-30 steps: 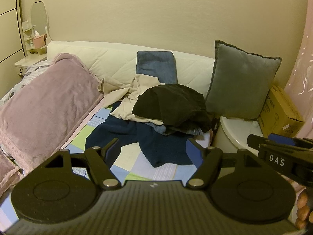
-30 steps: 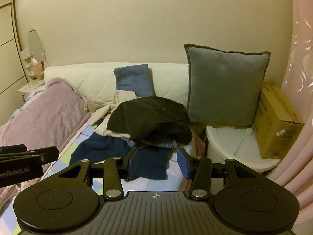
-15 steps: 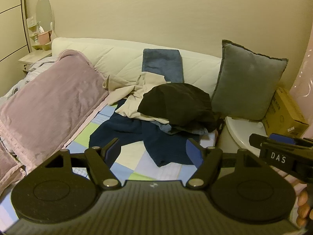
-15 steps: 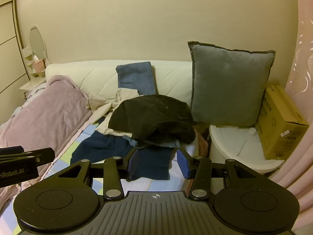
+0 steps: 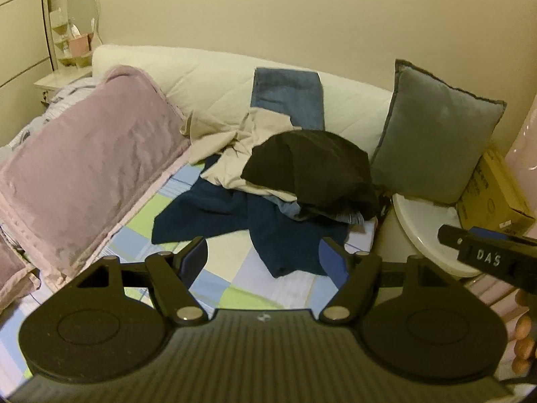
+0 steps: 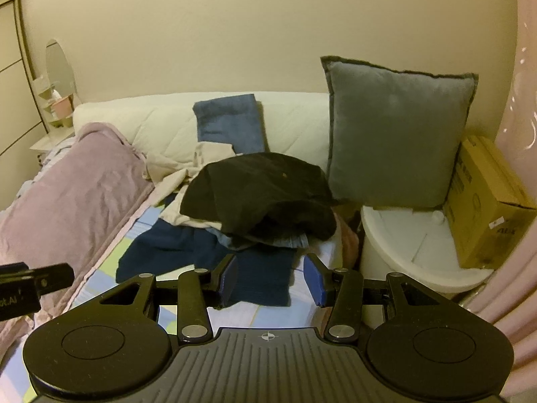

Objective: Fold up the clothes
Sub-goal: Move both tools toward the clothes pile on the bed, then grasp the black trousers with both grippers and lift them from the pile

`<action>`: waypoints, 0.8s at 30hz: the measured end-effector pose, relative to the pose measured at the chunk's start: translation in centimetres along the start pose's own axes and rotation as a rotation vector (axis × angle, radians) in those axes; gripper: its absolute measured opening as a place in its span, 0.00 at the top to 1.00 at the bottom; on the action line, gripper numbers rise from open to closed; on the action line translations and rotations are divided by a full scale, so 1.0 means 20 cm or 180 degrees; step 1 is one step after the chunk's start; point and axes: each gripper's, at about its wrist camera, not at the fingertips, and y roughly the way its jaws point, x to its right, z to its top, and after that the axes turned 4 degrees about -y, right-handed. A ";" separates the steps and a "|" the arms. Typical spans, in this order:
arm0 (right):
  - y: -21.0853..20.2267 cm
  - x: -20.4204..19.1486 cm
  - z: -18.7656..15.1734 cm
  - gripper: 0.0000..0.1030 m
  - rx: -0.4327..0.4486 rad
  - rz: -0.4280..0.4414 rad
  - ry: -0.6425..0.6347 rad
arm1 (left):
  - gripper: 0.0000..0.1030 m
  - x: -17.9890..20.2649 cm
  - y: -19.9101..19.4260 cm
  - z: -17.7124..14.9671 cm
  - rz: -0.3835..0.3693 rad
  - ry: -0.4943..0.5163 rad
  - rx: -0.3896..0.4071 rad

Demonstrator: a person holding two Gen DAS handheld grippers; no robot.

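A heap of clothes lies on the bed: a black garment (image 5: 312,171) (image 6: 265,191) on top, a beige one (image 5: 235,147) (image 6: 181,174) behind it, and a navy garment (image 5: 241,221) (image 6: 188,252) spread flat in front. Folded blue cloth (image 5: 288,97) (image 6: 231,124) hangs over the white headboard. My left gripper (image 5: 263,262) hovers open above the checked sheet, just short of the navy garment, holding nothing. My right gripper (image 6: 270,282) is also open and empty, with the navy garment's near edge showing between its fingers. Each gripper's tip shows at the edge of the other's view.
A rolled mauve blanket (image 5: 84,154) (image 6: 67,194) fills the bed's left side. A grey cushion (image 5: 436,134) (image 6: 396,134) leans against the wall over a round white stool (image 6: 419,245), beside a cardboard box (image 6: 486,201). A nightstand with a mirror (image 5: 80,3) stands far left.
Both grippers have moved forward and slightly up toward the clothes heap, which looms larger and lower in view. Their jaws have stayed open. The clothes have not moved.
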 end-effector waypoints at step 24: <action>0.82 0.77 0.17 0.21 -0.0659 0.0509 0.1715 | 0.32 0.30 0.87 0.33 -0.0070 -0.0004 -0.0433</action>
